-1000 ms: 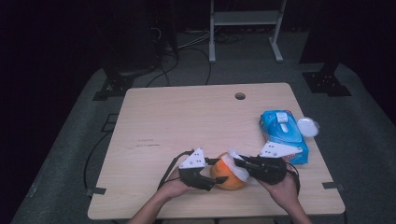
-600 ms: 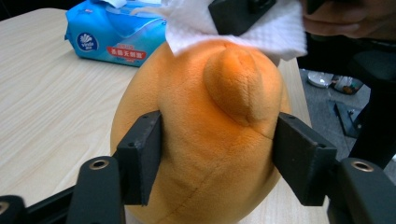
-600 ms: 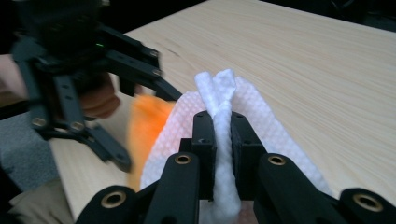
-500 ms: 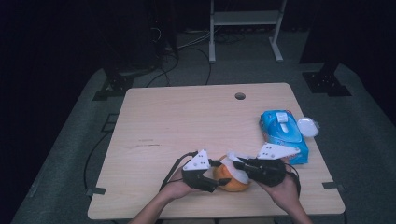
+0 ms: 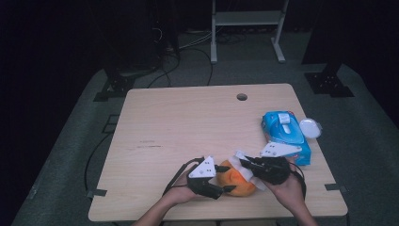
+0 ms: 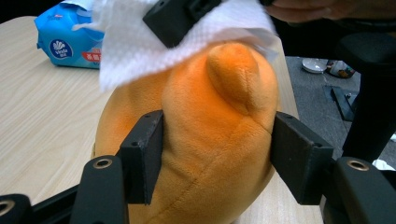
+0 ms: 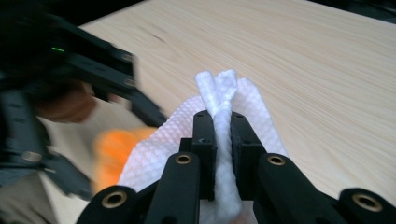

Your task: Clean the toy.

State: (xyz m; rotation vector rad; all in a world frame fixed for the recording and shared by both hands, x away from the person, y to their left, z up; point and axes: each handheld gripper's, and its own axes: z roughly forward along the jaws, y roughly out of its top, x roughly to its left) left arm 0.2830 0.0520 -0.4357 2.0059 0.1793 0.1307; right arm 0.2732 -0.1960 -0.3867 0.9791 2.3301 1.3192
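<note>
- The orange plush toy (image 6: 219,140) between the left tongs (image 6: 217,156) is soft, short-piled cloth, matt, with stitched seams.
- The white paper wipe (image 7: 219,121) pinched in the right tongs (image 7: 223,126) is embossed with a fine dimpled pattern, matt and crumpled.
- Both tongs are matt black plastic with dull brass-looking rivets.
- The light wooden desk (image 5: 188,122) under the tongs is smooth, with fine straight grain and a faint sheen.
- The blue wipes pack (image 5: 284,134) beyond the right tongs is glossy plastic film.

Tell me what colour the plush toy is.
Orange; the plush toy shows best in the left gripper view.
</note>
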